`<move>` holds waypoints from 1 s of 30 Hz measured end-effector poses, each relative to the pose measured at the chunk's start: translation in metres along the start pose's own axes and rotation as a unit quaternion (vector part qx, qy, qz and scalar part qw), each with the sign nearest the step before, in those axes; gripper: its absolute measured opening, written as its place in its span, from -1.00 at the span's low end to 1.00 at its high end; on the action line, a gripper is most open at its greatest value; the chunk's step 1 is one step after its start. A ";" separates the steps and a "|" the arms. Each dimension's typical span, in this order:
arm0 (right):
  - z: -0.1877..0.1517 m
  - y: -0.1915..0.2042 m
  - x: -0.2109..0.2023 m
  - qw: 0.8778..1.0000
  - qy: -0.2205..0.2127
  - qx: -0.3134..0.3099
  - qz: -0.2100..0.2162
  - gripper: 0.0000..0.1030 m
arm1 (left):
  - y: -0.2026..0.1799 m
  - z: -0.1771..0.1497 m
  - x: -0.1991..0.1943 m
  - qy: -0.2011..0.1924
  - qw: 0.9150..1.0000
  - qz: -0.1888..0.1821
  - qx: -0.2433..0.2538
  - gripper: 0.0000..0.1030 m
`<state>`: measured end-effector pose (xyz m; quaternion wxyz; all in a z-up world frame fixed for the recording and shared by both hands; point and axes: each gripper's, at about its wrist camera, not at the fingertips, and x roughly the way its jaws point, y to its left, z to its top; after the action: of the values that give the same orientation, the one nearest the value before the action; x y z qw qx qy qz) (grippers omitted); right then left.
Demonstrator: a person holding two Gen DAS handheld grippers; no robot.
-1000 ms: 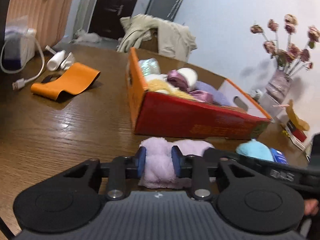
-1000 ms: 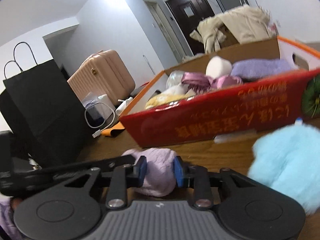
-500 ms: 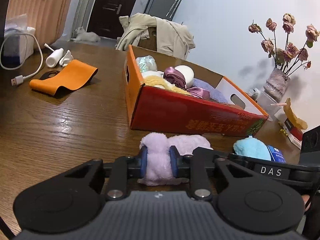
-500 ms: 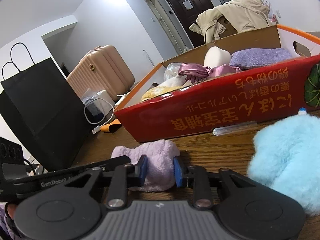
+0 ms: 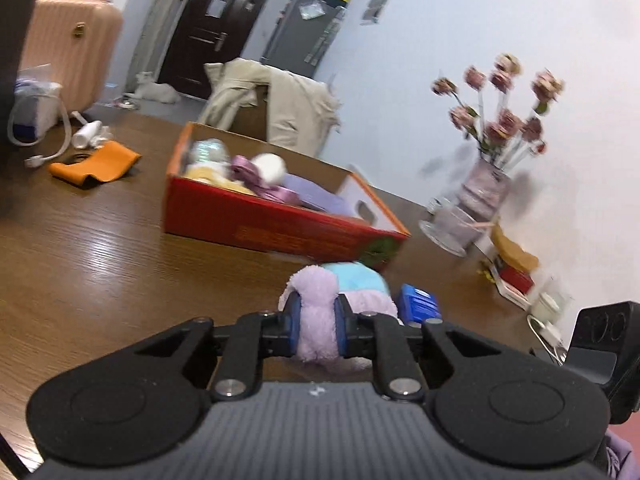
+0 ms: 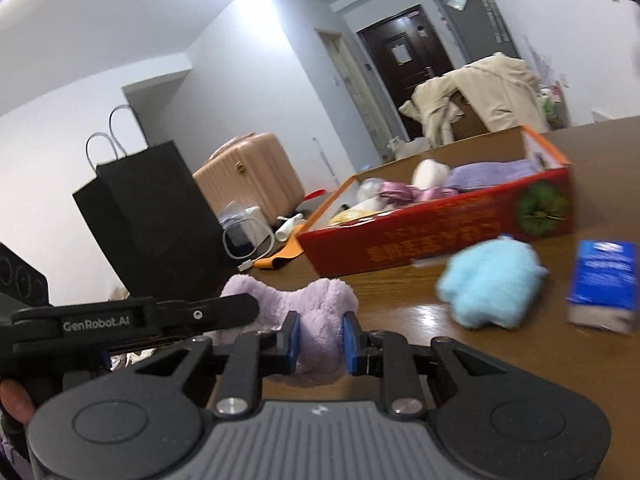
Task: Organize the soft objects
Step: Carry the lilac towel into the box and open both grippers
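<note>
Right wrist only: black paper bag (image 6: 144,208).

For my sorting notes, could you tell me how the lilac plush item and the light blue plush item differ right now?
The lilac plush is pinched by both tools, the left tool and the right tool; the light blue plush lies on the table, untouched. The lilac one is long and bent; the blue one is a compact lump. Both are fluffy and outside the red box.

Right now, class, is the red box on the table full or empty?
Partly full. The open red box holds a folded purple cloth, a pink ribbon and a white ball; bare cardboard remains inside.
</note>
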<state>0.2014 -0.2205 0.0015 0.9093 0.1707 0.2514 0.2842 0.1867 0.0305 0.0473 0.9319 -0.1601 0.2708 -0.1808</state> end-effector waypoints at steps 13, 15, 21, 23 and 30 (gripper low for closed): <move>0.125 -0.072 0.058 1.000 -0.012 -0.006 -0.014 -0.58 | -0.016 0.107 0.114 0.003 1.000 -0.027 0.010 -0.66; 0.145 -0.086 0.091 1.000 0.013 0.000 -0.013 -0.58 | -0.001 0.124 0.141 0.014 1.000 -0.015 0.001 -0.66; 0.157 -0.113 0.177 0.992 0.109 -0.004 -0.060 -0.56 | 0.041 0.126 0.217 0.094 0.994 0.051 -0.002 -0.57; 0.152 -0.114 0.192 0.989 0.126 -0.017 -0.070 -0.56 | 0.043 0.119 0.226 0.100 0.993 0.064 0.015 -0.46; 0.145 -0.111 0.194 0.984 0.153 -0.025 -0.084 -0.40 | 0.040 0.119 0.210 0.085 0.994 0.057 0.033 -0.08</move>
<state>0.4675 -0.2143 -0.0009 0.8847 0.0808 0.3940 0.2355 0.4295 0.0010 0.0332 0.9191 -0.0972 0.3515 -0.1489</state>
